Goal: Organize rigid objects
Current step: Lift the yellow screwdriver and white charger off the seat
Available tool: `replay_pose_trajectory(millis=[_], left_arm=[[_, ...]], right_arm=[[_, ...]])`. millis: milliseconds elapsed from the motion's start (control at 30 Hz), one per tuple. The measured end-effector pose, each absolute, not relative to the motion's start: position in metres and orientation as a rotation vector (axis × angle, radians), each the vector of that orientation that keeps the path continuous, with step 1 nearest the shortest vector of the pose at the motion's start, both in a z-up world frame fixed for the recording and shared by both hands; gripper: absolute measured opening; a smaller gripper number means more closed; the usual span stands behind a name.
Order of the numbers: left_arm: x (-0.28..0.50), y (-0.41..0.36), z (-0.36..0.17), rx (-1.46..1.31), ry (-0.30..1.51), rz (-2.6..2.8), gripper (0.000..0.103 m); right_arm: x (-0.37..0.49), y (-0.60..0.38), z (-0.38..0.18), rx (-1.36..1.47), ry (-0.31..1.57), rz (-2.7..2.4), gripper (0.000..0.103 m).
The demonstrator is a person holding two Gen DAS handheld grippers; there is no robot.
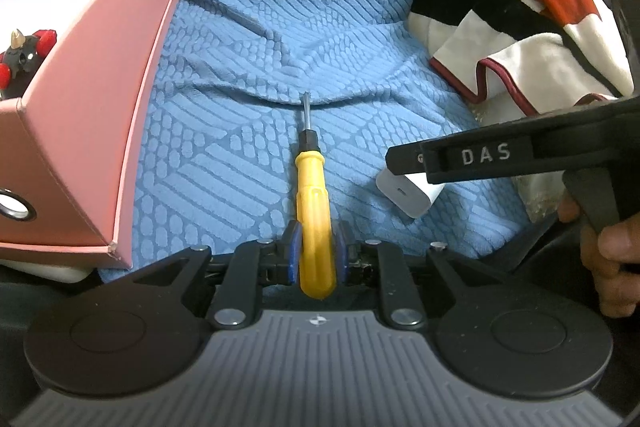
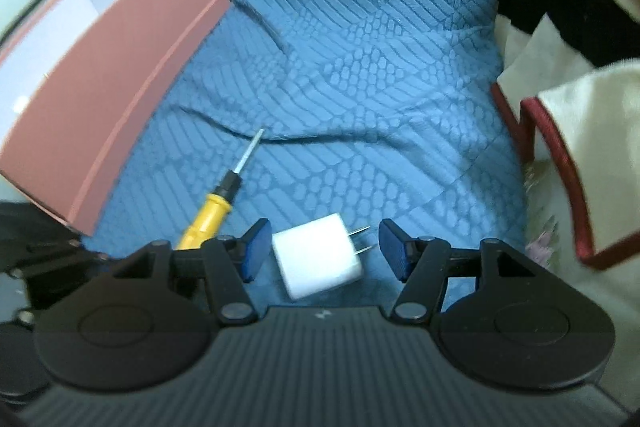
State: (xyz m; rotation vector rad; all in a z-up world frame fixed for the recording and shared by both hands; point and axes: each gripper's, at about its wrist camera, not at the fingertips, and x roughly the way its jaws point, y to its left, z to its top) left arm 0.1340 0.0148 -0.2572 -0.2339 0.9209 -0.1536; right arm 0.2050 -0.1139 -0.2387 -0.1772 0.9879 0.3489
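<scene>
A yellow-handled screwdriver (image 1: 314,195) lies on the blue textured cover, its metal tip pointing away from me. My left gripper (image 1: 318,247) is shut on the rear of its handle, a blue pad on each side. A white plug-in charger (image 2: 316,259) rests on the cover with its two prongs pointing right. My right gripper (image 2: 325,251) stands open around it, both pads apart from it. In the left wrist view the charger (image 1: 408,195) peeks out under the right gripper's black finger (image 1: 480,155). The screwdriver (image 2: 208,219) also shows in the right wrist view.
An open pink box (image 1: 100,107) stands at the left, holding a black-and-red toy (image 1: 24,59) and a round metal-rimmed object (image 1: 14,209). A white, black and red cloth (image 1: 520,7) is heaped at the right. A person's hand (image 1: 612,259) holds the right gripper's handle.
</scene>
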Motion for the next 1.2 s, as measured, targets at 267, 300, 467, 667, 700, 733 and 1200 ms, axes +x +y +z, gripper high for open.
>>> replay_pose_trajectory(millis=[267, 300, 467, 667, 700, 733, 1200], left_arm=[[0.138, 0.013, -0.256, -0.238, 0.915, -0.154, 0.022], [0.138, 0.013, -0.256, -0.239, 0.916, -0.153, 0.022], [0.137, 0.015, -0.256, -0.243, 0.914, -0.148, 0.022], [0.142, 0.015, -0.257, -0.228, 0.903, -0.135, 0.028], [0.143, 0.015, -0.257, -0.221, 0.897, -0.136, 0.03], [0.144, 0.014, -0.257, -0.211, 0.889, -0.136, 0.032], [0.159, -0.004, -0.267, -0.038, 0.84, -0.129, 0.033]], right_arm=[[0.202, -0.1, -0.243, -0.308, 1.014, 0.438, 0.057], [0.202, -0.099, -0.244, -0.315, 1.018, 0.427, 0.055], [0.201, -0.095, -0.248, -0.329, 1.009, 0.388, 0.047], [0.199, -0.103, -0.247, -0.234, 0.967, 0.305, 0.047], [0.198, -0.105, -0.246, -0.213, 0.957, 0.288, 0.047], [0.197, -0.107, -0.246, -0.192, 0.951, 0.275, 0.047], [0.201, -0.118, -0.251, -0.022, 0.927, 0.218, 0.047]])
